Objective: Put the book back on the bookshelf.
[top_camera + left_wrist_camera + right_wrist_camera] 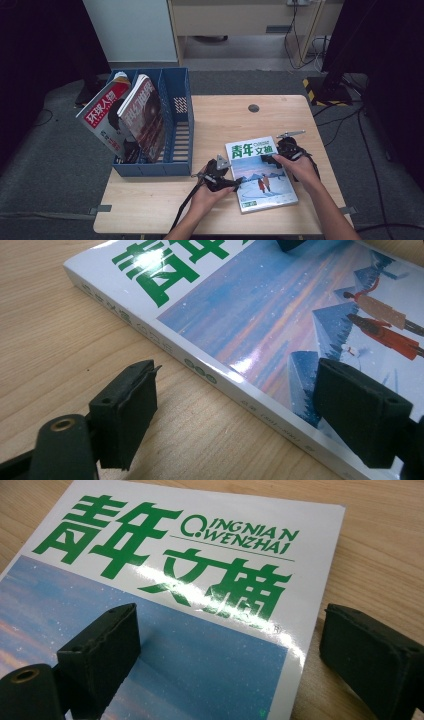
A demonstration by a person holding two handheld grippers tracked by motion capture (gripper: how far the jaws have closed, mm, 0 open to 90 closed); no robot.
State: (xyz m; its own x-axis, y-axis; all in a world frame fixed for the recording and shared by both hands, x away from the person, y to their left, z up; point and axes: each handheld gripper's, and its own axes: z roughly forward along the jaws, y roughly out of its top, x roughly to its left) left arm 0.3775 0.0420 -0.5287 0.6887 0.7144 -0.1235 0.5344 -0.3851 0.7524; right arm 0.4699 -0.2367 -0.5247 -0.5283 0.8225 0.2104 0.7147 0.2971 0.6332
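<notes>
The left gripper [235, 181] has its jaws spread apart, straddling the spine edge of a magazine [261, 173] — one jaw over the bare wood beside the spine, the other over the glossy cover. The right gripper [270, 159] is also spread wide, one jaw above the cover and the other past the magazine's opposite edge, over the wooden table [220, 120]. Neither pinches anything.

The magazine lies flat on the near right part of the table, between the two grippers, its long axis running roughly away from the person with a slight tilt. The left gripper is at its spine side, low down; the right gripper is near its top right corner. Both are equally close, so a grasp of either edge looks possible.

The cover carries large green Chinese characters and the Latin words "QINGNIAN WENZHAI" [240, 532], above a snowy scene with two figures in coats [385, 322]. Small print runs along the spine, too fine to read.

Well apart, at the table's far left, stands a blue file rack [177, 125] holding two upright magazines — a red-and-white one with Chinese characters [102, 117] and a darker one [145, 117], both leaning.
</notes>
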